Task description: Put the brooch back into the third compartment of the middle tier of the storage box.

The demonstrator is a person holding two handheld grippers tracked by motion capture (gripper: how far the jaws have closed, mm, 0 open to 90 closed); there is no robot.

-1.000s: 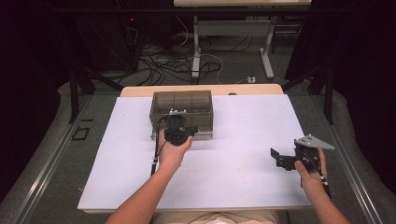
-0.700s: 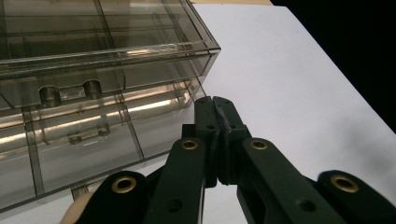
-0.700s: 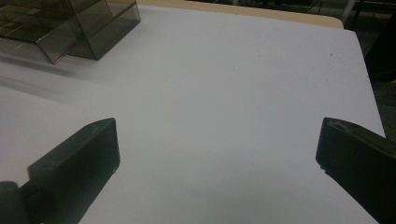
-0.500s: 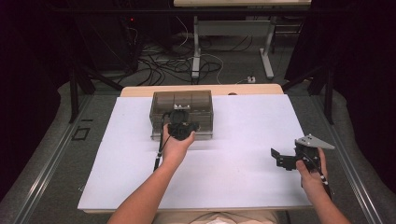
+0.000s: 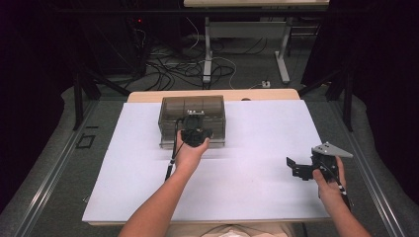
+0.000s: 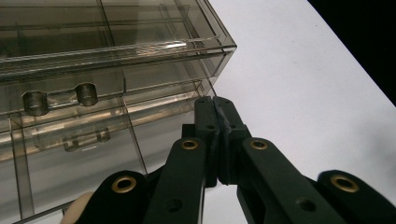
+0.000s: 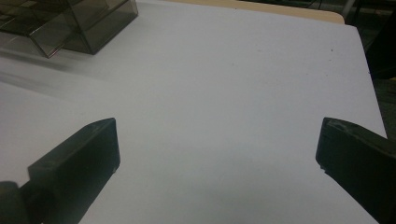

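A smoky see-through plastic box [image 5: 192, 106] with inner dividers stands on the white tabletop [image 5: 262, 128], left of centre at the back. My left gripper [image 5: 194, 126] is held against the box's front side. In the left gripper view its jaws are pressed together, the left gripper [image 6: 215, 105] tips touching the box [image 6: 93, 56] low on its front wall near a corner; nothing visible is pinched between them. My right gripper [image 5: 294, 168] hovers at the table's right side, far from the box. Its jaws stand wide open over bare white surface, right gripper [image 7: 217, 149].
A corner of the box [image 7: 79, 23] shows at the upper left of the right gripper view. A strip of wooden table edge [image 5: 257, 94] lies beyond the white top. Behind it, cables [image 5: 188, 64] and table legs [image 5: 282, 49] sit on the floor.
The left hand has pushed its gripper forward and slightly right, up onto the box's front. The right gripper has stayed in place.
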